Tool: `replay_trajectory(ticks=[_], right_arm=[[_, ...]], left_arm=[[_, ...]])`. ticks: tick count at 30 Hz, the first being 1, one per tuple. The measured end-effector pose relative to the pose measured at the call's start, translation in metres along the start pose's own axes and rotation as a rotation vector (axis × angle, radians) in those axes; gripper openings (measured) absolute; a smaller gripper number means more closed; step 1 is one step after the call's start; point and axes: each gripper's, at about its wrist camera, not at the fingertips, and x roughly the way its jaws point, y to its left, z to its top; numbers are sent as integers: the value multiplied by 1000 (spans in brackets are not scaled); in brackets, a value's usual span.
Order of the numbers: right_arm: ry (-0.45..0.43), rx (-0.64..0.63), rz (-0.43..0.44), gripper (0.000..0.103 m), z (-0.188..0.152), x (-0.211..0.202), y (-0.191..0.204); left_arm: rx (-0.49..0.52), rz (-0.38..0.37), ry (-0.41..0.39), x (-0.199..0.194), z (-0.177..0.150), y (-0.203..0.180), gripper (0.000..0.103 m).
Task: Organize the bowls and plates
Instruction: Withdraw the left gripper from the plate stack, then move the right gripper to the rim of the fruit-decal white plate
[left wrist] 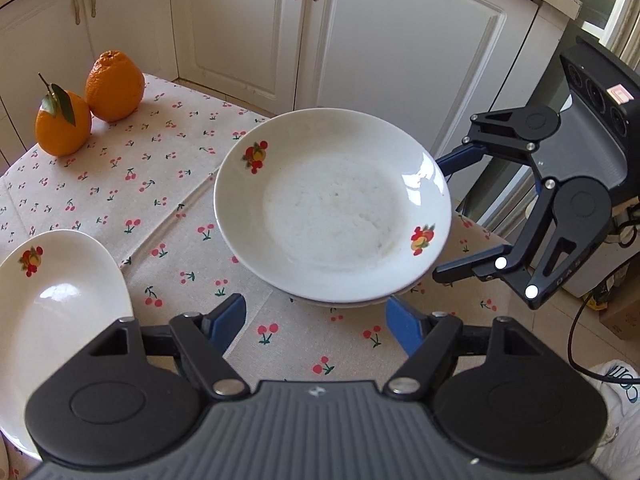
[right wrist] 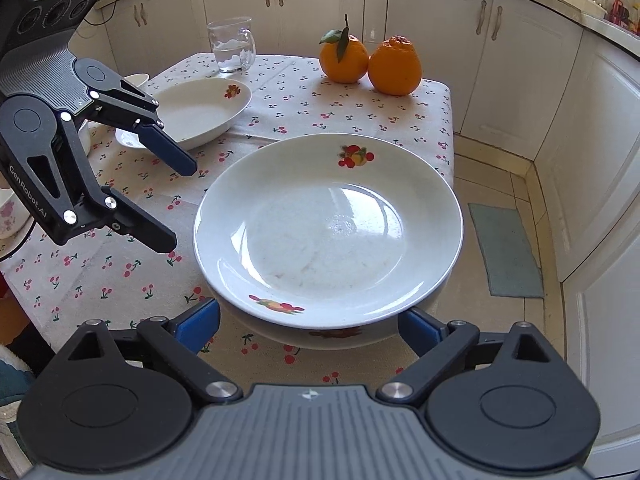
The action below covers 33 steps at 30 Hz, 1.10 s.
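A white plate (left wrist: pixel 332 208) with fruit prints lies on top of a second like plate (right wrist: pixel 336 336), whose rim shows just beneath it, at the table's edge. My right gripper (right wrist: pixel 308 320) is open, with its blue pads (right wrist: pixel 200 320) on either side of the stack's near rim and a little apart from it. In the left wrist view the right gripper (left wrist: pixel 450 218) flanks the stack's right rim. My left gripper (left wrist: pixel 316 320) is open just short of the stack's near rim, nothing between its fingers; the right wrist view shows this left gripper (right wrist: pixel 176 205) left of the stack. Another fruit-print plate (right wrist: pixel 200 112) lies apart.
Two oranges (right wrist: pixel 344 58) (right wrist: pixel 394 66) and a glass mug (right wrist: pixel 232 46) stand at the back of the cherry-print tablecloth (right wrist: pixel 120 264). A flowered bowl (right wrist: pixel 8 212) sits at the far left. The stack is near the table's right edge, with tiled floor and a mat (right wrist: pixel 508 248) beyond.
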Motion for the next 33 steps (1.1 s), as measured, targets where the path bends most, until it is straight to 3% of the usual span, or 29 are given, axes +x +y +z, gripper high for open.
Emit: replay_trajectory(ticks=[5, 9, 14, 18, 22, 26, 33], right_arm=[[22, 10, -35, 98, -4, 3, -2], [2, 0, -31, 99, -8, 0, -1], [-44, -53, -65, 103, -6, -12, 15], [-72, -108, -81, 103, -3, -19, 34], [-89, -149, -79, 103, -1, -22, 52], [-109, -176, -61, 103, 4, -24, 69], [-126, -225, -25, 103, 19, -20, 91]], left_arm=[[-10, 15, -12, -5, -4, -2, 77], [-28, 69, -48, -16, -10, -5, 77], [-72, 187, -117, -34, -29, -13, 80], [-128, 323, -186, -48, -51, -21, 86], [-208, 496, -239, -54, -75, -27, 91], [-281, 664, -224, -48, -92, -27, 92], [-464, 697, -225, -32, -109, -5, 92]])
